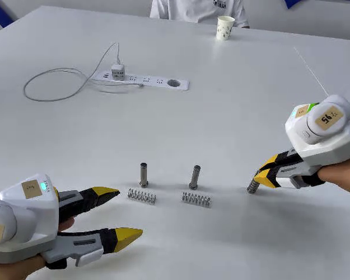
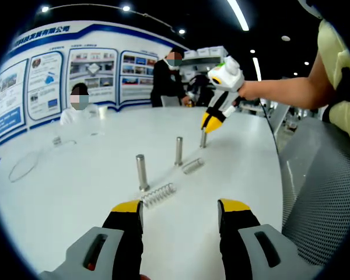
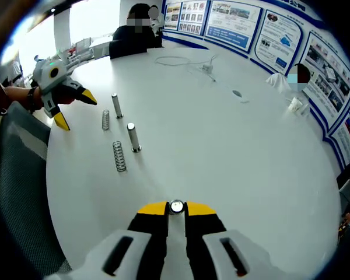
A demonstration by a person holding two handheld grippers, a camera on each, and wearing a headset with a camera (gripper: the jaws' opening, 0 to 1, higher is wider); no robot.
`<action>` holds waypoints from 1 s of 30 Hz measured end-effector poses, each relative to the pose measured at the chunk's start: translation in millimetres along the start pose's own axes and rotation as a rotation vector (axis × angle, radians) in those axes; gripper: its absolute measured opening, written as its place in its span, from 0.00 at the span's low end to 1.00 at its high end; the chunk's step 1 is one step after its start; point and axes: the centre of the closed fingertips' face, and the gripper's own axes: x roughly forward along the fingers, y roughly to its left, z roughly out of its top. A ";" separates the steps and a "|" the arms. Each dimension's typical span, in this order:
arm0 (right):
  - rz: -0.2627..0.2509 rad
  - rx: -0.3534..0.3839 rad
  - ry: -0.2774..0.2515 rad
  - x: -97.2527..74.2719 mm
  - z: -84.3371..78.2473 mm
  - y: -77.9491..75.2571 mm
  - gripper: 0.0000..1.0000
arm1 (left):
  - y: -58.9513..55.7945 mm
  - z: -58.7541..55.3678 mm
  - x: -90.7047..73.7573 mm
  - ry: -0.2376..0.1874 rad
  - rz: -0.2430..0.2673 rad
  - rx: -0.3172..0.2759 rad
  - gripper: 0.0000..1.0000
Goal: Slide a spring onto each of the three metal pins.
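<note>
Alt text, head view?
The right gripper is shut on a spring-sleeved metal pin on the white table. One bare upright pin and a second bare pin stand with one coil spring and a second spring lying before them; the left gripper is open.

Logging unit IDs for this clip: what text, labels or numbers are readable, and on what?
"45": tan sticker on the right gripper, shut on a pin.
Smaller sticker beside it: unreadable.
Stickers on the left gripper: too blurred.
Wall posters: Chinese characters, too small.
Paper cup print: too small.
</note>
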 end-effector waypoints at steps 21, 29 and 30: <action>-0.006 -0.003 -0.034 -2.7 6.3 3.5 0.19 | 0.8 -2.6 2.2 -0.001 -0.005 -0.006 0.52; 0.001 -0.042 -0.065 -8.2 21.8 13.4 0.20 | -0.8 -0.7 3.7 -0.006 -0.010 -0.004 0.52; 0.001 -0.048 -0.067 -8.7 23.7 15.0 0.20 | -0.8 -0.5 3.7 -0.006 -0.010 -0.003 0.52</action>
